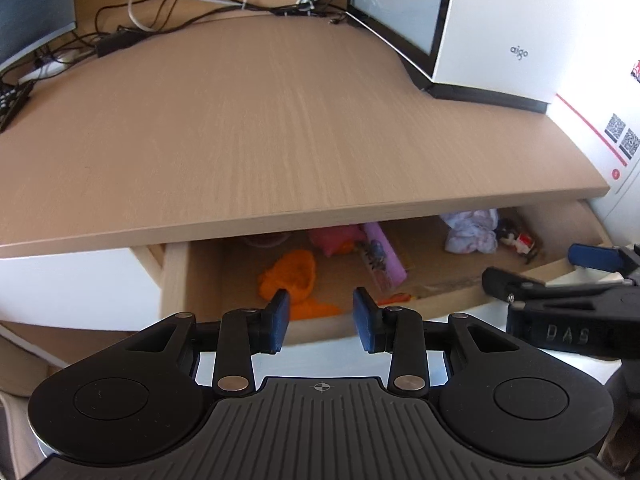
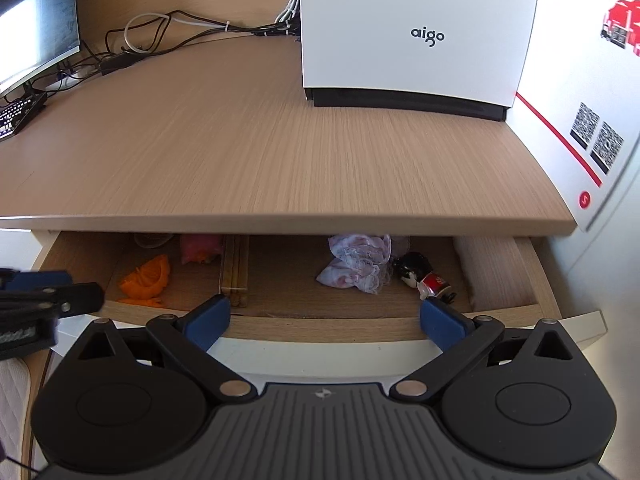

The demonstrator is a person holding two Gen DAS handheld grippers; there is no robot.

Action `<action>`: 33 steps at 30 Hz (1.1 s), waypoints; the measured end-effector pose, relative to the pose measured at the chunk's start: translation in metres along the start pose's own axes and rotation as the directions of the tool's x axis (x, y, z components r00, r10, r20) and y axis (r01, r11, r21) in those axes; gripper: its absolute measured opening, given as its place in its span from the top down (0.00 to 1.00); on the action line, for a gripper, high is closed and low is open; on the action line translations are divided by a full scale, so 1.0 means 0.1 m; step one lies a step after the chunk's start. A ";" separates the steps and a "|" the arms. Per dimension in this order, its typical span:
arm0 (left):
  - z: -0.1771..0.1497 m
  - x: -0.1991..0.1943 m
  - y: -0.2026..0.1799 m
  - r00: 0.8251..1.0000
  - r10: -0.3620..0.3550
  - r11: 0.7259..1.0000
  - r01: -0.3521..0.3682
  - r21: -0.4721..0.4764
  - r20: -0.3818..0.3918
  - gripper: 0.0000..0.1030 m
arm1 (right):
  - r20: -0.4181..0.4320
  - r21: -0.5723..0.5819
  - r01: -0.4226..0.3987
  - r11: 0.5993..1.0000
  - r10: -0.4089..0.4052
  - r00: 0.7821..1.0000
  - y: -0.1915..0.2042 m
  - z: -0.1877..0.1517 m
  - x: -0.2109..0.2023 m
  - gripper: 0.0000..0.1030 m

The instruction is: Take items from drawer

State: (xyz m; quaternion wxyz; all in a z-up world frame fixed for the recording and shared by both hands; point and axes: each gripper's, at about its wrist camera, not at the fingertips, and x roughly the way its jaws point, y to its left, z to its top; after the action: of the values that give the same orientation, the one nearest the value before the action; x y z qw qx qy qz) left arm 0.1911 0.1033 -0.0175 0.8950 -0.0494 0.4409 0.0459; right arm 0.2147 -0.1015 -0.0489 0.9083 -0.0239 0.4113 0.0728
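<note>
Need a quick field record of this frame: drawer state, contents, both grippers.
drawer: pulled open under the desk top
contents, left to right: orange item, pink item, wooden chopsticks, lacy cloth, small figurine
left hand-held gripper: partly open, nothing between the pads, above the drawer's front edge near the orange item
right hand-held gripper: wide open, empty
on desk: white aigo case, cables

The surface [image 2: 280, 152] hides the back part of the drawer [image 2: 520, 312], so the pink thing [image 2: 200, 249] there shows only partly. The monitor [image 2: 36, 20] and the keyboard [image 2: 16, 118] are cut by the left edge.
</note>
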 end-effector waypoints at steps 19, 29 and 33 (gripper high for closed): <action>-0.52 -0.49 -0.01 0.998 -0.036 0.998 0.034 -0.047 -0.044 0.63 | -0.071 0.005 -0.042 0.999 0.042 0.997 -0.07 -0.37 -0.40 0.00; -0.70 -0.68 -0.02 0.985 -0.108 0.994 0.109 0.005 -0.132 0.64 | -0.115 0.001 -0.042 0.999 0.042 0.992 -0.06 -0.70 -0.75 0.00; -0.50 -0.63 -0.01 0.974 -0.198 0.980 0.193 -0.052 -0.109 0.64 | -0.144 -0.011 -0.028 1.000 0.027 0.989 -0.03 -0.70 -0.85 0.17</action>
State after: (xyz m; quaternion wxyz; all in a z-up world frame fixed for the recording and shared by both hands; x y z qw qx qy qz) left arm 0.1132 0.0928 0.0023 0.8673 -0.1135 0.4832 -0.0362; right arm 0.1082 -0.1213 -0.0316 0.8751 -0.0292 0.4753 0.0860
